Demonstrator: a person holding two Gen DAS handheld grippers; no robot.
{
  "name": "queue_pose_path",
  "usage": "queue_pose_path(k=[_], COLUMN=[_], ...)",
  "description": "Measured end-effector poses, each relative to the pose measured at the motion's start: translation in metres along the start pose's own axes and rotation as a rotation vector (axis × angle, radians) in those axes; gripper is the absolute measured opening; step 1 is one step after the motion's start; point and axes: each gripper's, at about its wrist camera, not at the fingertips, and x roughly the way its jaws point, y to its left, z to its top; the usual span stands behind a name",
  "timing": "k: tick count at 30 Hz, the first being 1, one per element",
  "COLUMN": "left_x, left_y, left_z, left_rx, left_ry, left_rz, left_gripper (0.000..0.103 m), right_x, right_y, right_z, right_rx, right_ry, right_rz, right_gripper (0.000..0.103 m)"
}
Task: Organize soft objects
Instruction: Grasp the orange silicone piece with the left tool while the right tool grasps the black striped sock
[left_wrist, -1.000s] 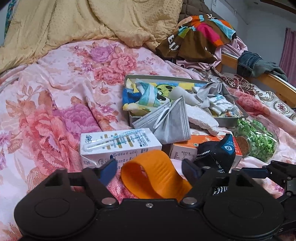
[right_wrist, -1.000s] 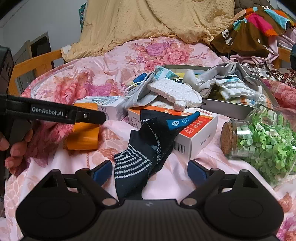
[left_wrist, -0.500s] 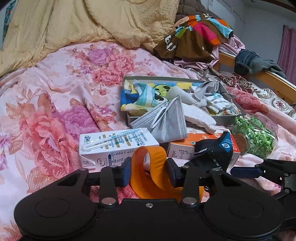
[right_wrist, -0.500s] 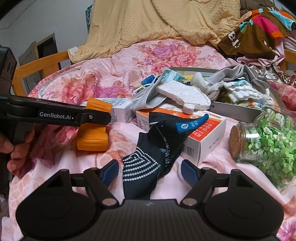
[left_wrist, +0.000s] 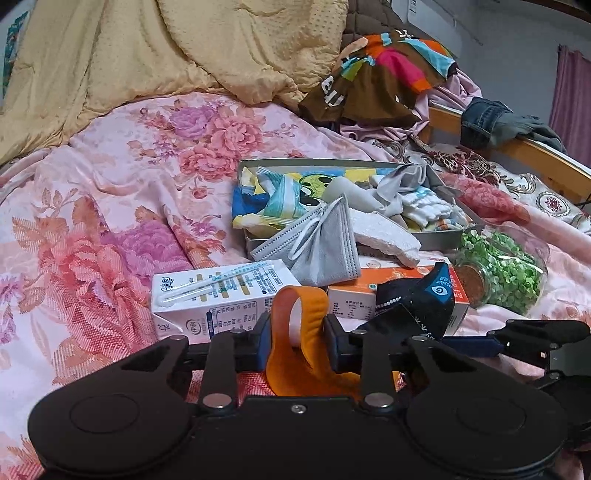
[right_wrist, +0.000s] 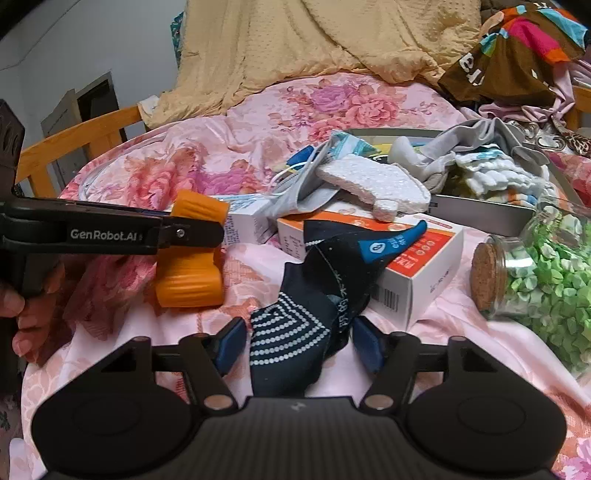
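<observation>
The left claw (left_wrist: 298, 338) is closing on an orange band (left_wrist: 295, 354). Its two blue pads touch the band on both sides and squeeze it into a tall loop. The band is at the near edge of the bed (left_wrist: 110, 206), just in front of a white carton (left_wrist: 218, 295). In the right view the left claw (right_wrist: 207, 230) comes in from the left, and a hand (right_wrist: 22, 317) holds its handle.

The right claw (right_wrist: 299, 343) is closing too. A dark sock (right_wrist: 314, 302) with white dots lies between its pads. The pads are close beside the sock, but they do not squeeze it yet. The top of the sock lies over an orange box (right_wrist: 413, 258), and the rest hangs down onto the pink flower sheet.

A gray mask (left_wrist: 317, 247) leans on the carton and the box. A white foam piece (right_wrist: 373, 184) lies on the box too. Behind them is a metal tray (right_wrist: 480, 214) full of soft cloths. A glass jar (right_wrist: 535, 266) of green bits lies on its side to the right, with a cork in its mouth. A yellow blanket (left_wrist: 166, 55) is piled at the back of the bed.
</observation>
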Motion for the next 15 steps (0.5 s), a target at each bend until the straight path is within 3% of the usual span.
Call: queue_pose_path(k=[5, 10, 15], left_x=[-0.0024, -0.0048, -0.0085], left_y=[-0.0048, -0.0088, -0.0059], left_z=[0.0, 0.0002, 0.004], left_rx=[0.012, 0.016, -0.055], left_ry=[-0.006, -0.011, -0.014], left_rz=[-0.002, -0.003, 0.001], left_gripper=[0.03, 0.028, 0.028], right_x=[0.0015, 0.0004, -0.0012], right_y=[-0.0033, 0.0002, 0.0035], right_z=[0.0006, 0.0014, 0.0014], right_rx=[0.034, 0.041, 0.044], right_ry=[0.012, 0.009, 0.006], right_rz=[0.027, 0.038, 0.041], right_gripper=[0.058, 0.044, 0.034])
